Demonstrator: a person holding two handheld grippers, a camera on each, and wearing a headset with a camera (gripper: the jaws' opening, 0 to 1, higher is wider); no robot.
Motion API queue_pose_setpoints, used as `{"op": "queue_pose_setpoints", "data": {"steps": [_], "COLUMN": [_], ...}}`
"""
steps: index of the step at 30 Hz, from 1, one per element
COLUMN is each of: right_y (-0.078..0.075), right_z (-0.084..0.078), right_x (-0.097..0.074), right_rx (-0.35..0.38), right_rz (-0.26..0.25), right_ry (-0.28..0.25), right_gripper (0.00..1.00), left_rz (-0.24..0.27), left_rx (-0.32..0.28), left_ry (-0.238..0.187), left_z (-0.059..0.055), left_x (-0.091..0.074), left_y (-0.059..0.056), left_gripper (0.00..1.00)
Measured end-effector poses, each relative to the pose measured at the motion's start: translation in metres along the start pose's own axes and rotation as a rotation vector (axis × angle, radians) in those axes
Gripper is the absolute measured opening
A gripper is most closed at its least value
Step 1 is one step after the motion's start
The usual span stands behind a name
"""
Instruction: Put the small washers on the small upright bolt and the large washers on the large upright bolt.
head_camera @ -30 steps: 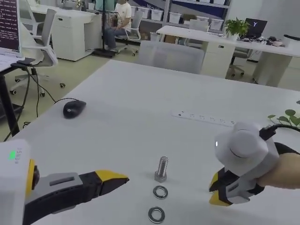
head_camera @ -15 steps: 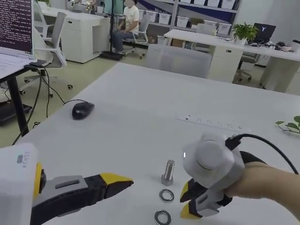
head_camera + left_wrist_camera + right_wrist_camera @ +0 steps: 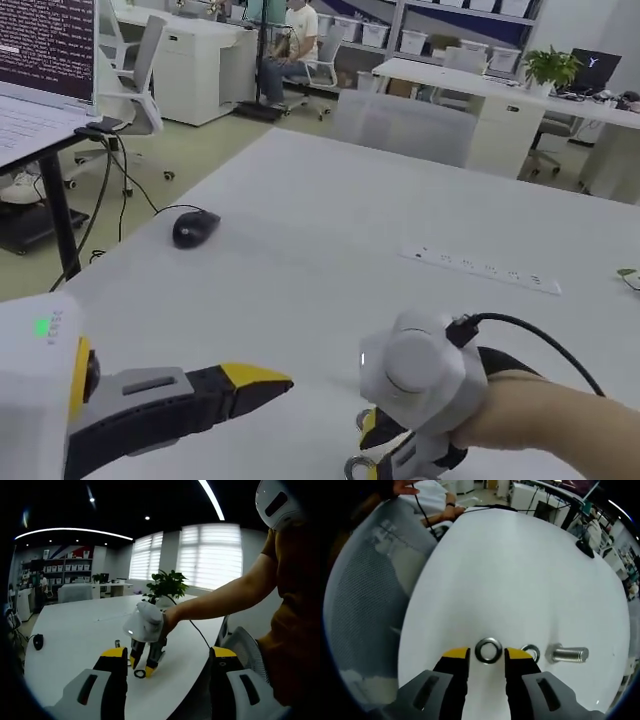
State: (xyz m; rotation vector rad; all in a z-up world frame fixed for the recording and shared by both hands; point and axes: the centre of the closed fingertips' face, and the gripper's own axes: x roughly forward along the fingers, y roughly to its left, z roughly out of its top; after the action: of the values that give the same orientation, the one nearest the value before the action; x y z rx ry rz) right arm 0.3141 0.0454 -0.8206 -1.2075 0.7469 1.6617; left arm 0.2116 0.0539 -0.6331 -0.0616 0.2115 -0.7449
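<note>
In the right gripper view my right gripper [image 3: 488, 656] is open, its yellow fingertips on either side of a large steel washer [image 3: 488, 640] lying flat on the white table [image 3: 520, 570]. A smaller washer [image 3: 535, 649] lies just past it, then a steel bolt [image 3: 568, 654] standing on its head. In the head view the right gripper [image 3: 375, 440] points down at the table's near edge, with a washer [image 3: 353, 467] peeking out below it. My left gripper [image 3: 272, 382] hovers open at the lower left, empty. The left gripper view shows the right gripper [image 3: 145, 657] over a washer [image 3: 140, 673] beside the bolt [image 3: 117, 643].
A black mouse [image 3: 196, 229] lies on the table's far left and a white power strip [image 3: 487, 268] at its far right. A laptop [image 3: 40, 70] sits on a side desk. A mesh chair [image 3: 370, 580] stands by the table's edge near the washers.
My right gripper has moved left and down onto the washers, and it now covers the bolt in the head view. The left gripper has held its place while the head camera shifted.
</note>
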Motion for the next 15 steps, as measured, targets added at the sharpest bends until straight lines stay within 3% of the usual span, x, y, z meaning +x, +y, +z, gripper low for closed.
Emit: {"op": "queue_pose_setpoints", "data": {"steps": [5, 15], "right_y": [-0.001, 0.001], "right_z": [-0.005, -0.005], "right_x": [0.004, 0.004], "right_rx": [-0.013, 0.028], "right_rz": [-0.001, 0.033], "right_ry": [0.020, 0.000], "right_gripper": [0.31, 0.31], "left_rz": [0.012, 0.015], "left_rx": [0.006, -0.001], "left_ry": [0.020, 0.040], "left_z": [-0.005, -0.012], "left_x": [0.002, 0.004], "left_y": [0.006, 0.009], "left_gripper": [0.66, 0.66]}}
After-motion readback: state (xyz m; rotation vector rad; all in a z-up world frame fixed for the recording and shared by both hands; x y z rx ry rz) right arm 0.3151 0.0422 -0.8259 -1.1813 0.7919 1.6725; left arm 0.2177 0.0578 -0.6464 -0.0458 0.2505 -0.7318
